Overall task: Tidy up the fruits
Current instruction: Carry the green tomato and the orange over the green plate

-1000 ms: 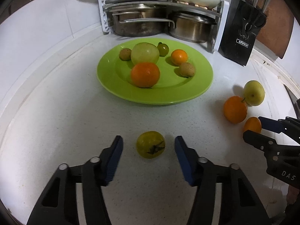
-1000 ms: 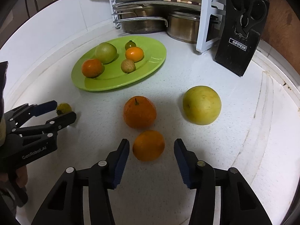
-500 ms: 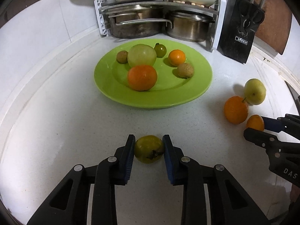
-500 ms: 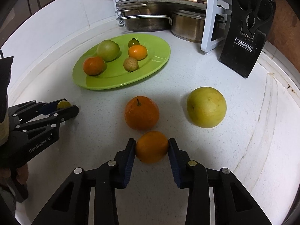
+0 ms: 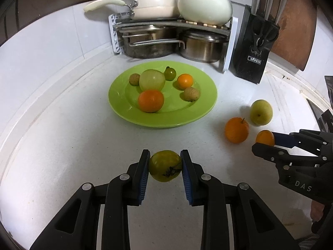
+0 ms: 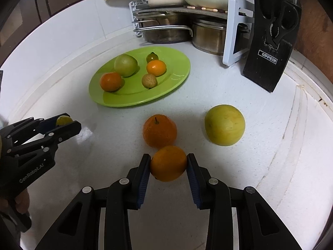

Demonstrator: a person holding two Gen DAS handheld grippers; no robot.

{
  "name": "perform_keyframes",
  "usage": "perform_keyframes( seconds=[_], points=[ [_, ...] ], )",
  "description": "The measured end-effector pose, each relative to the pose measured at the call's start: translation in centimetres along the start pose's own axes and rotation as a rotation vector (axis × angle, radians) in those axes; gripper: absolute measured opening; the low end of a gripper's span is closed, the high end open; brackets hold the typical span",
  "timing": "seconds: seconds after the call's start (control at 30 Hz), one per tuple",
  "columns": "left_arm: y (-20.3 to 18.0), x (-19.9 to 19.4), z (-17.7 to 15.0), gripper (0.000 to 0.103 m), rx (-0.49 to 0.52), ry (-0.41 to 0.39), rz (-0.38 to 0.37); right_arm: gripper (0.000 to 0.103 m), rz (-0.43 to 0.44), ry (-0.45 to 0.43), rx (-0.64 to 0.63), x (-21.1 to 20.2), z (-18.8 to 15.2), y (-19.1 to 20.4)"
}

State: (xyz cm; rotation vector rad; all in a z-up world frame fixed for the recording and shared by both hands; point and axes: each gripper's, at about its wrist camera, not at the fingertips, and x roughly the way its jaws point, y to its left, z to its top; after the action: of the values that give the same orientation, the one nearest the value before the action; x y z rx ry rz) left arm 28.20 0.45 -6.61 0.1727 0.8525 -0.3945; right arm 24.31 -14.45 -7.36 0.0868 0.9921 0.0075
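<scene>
My left gripper (image 5: 165, 166) is shut on a green tomato (image 5: 164, 163) and holds it a little above the white counter, in front of the green plate (image 5: 204, 110). The plate carries several fruits, among them an orange (image 5: 151, 101) and a large pale green fruit (image 5: 152, 79). In the right wrist view my right gripper (image 6: 168, 165) is shut on a small orange (image 6: 168, 162), low over the counter. Just beyond it lie a stemmed orange (image 6: 159, 130) and a yellow-green apple (image 6: 224, 125). The left gripper (image 6: 62, 124) shows there too, at the left, with the tomato (image 6: 63, 120) in it.
A rack (image 5: 172, 26) with steel pots below and white cookware on top stands behind the plate. A black knife block (image 5: 255, 48) leans at the back right. The counter's raised edge curves along the left and right sides.
Both grippers closed on their fruits: the left on the green tomato, the right on the small orange. The left gripper then rose with the tomato off the counter.
</scene>
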Motion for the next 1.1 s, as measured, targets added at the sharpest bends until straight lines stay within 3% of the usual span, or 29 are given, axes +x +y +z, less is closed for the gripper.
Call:
perform_keyframes(
  seconds=[0.57,1.1],
  points=[
    [-1.8,-4.8,0.3,0.03,-0.013,-0.099,0.002,0.036,0.063,-0.123,-0.065,-5.4,1.4,0.5],
    [-1.1,-6.2,4.1,0.03,-0.022,-0.167,0.045,0.036,0.142,-0.197,-0.163,-6.4,5.8,2.1]
  ],
)
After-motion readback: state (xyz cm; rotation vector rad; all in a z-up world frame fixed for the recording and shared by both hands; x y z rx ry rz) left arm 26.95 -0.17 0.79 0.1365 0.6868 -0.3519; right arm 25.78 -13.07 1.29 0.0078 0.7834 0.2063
